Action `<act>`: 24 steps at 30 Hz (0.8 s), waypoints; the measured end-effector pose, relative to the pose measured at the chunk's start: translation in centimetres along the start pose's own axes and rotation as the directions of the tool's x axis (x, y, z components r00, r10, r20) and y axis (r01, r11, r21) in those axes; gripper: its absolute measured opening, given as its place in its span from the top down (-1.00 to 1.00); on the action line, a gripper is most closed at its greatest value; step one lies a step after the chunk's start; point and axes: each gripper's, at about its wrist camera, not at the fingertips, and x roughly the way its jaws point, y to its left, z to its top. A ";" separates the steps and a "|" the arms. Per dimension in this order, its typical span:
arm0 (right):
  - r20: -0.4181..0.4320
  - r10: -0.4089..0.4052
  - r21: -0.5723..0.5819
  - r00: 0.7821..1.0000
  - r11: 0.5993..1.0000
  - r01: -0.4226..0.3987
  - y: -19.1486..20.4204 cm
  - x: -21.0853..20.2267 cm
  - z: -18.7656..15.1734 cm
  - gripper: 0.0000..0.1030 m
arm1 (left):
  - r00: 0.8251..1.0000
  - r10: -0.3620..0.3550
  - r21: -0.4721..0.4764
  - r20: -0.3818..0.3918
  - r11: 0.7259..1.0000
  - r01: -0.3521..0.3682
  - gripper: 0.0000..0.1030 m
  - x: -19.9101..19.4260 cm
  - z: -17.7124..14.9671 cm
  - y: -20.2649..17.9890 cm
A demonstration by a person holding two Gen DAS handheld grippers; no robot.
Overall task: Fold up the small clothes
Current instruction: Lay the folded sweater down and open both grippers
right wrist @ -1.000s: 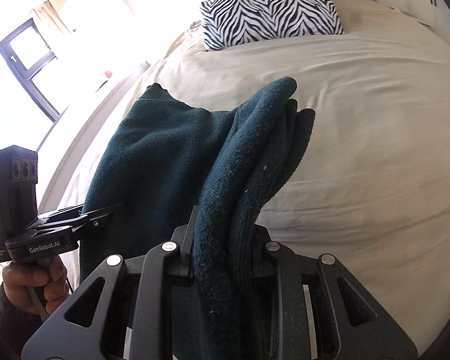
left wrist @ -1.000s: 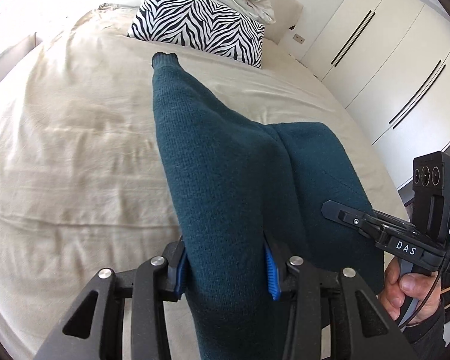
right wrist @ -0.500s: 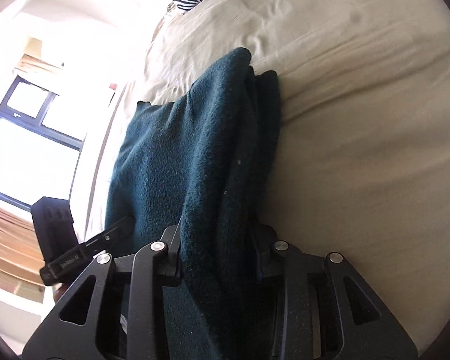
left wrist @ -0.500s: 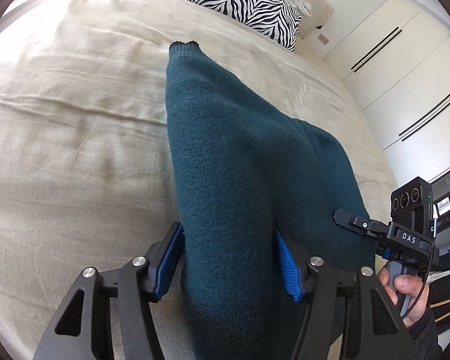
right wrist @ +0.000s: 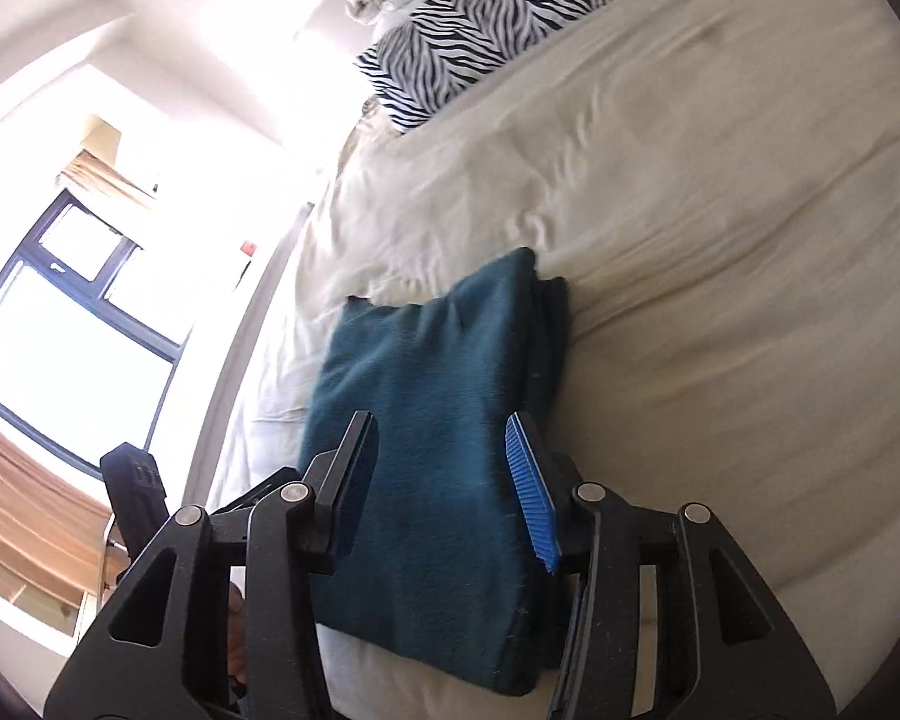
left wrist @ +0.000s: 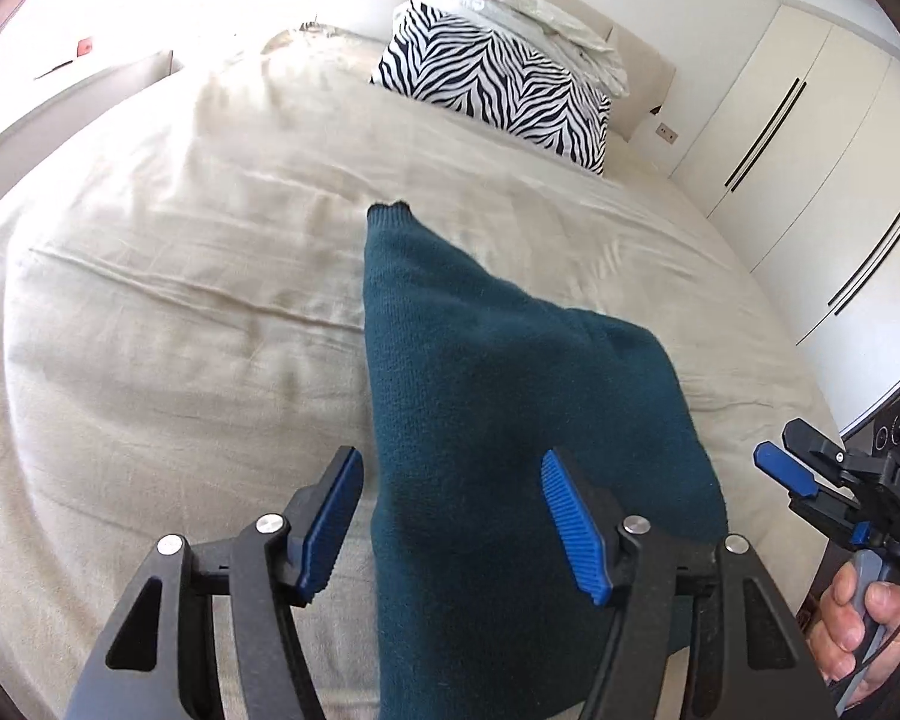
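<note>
A dark teal knit sweater (left wrist: 480,408) lies folded on the cream bed, its sleeve cuff pointing toward the headboard. My left gripper (left wrist: 450,516) is open, its blue pads spread on either side of the sweater's near edge. In the right wrist view the sweater (right wrist: 444,420) shows as a folded rectangle with a thick stacked edge on its right side. My right gripper (right wrist: 444,480) is open above its near end. The right gripper also shows at the right edge of the left wrist view (left wrist: 810,480).
The cream bedsheet (left wrist: 150,330) spreads wide around the sweater. A zebra-print pillow (left wrist: 498,84) and crumpled bedding lie at the headboard. White wardrobes (left wrist: 822,138) stand to the right of the bed. A window (right wrist: 60,312) is on the left side.
Both grippers have opened and let go of the sweater. The sweater has dropped flat onto the bed, and both grippers have pulled back slightly.
</note>
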 end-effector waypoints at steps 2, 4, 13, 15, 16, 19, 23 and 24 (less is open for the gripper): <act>-0.047 0.044 -0.046 0.998 0.998 -0.046 1.6 1.0 -0.8 0.15 | 1.000 0.004 0.048 -0.004 0.999 -0.004 -0.36 0.2 -0.4 -1.1; -0.097 0.042 -0.053 0.994 0.997 -0.048 1.9 3.1 -1.8 0.15 | 0.999 0.010 0.078 -0.034 0.997 -0.008 -0.36 1.4 -1.3 -1.5; -0.096 0.053 0.081 0.994 0.996 -0.045 -3.7 3.2 -5.1 0.26 | 0.997 0.064 0.055 -0.053 0.997 -0.061 -0.41 2.4 -3.5 -0.1; -0.044 -0.006 0.042 0.999 0.999 0.008 -3.4 1.3 -4.9 0.21 | 0.995 0.100 0.082 0.009 0.992 -0.100 -0.41 0.7 -3.6 -0.6; -0.016 -0.053 0.025 0.998 0.998 0.054 -3.3 0.2 -4.7 0.16 | 0.992 0.118 0.096 0.045 0.988 -0.121 -0.45 -0.3 -3.5 -0.9; 0.077 -0.148 -0.037 0.986 0.988 0.151 -1.9 -2.8 -4.4 0.13 | 0.968 0.165 0.140 0.188 0.971 -0.192 -0.75 -3.8 -3.3 -2.2; 0.261 -0.268 -0.159 0.927 0.936 0.315 2.1 -7.1 -4.2 -0.11 | 0.880 0.196 0.176 0.432 0.939 -0.296 -1.00 -9.7 -2.7 -4.2; 0.318 -0.279 -0.184 0.906 0.919 0.348 3.2 -8.1 -4.2 -0.30 | 0.858 0.188 0.189 0.478 0.932 -0.309 -1.00 -11.1 -2.6 -4.8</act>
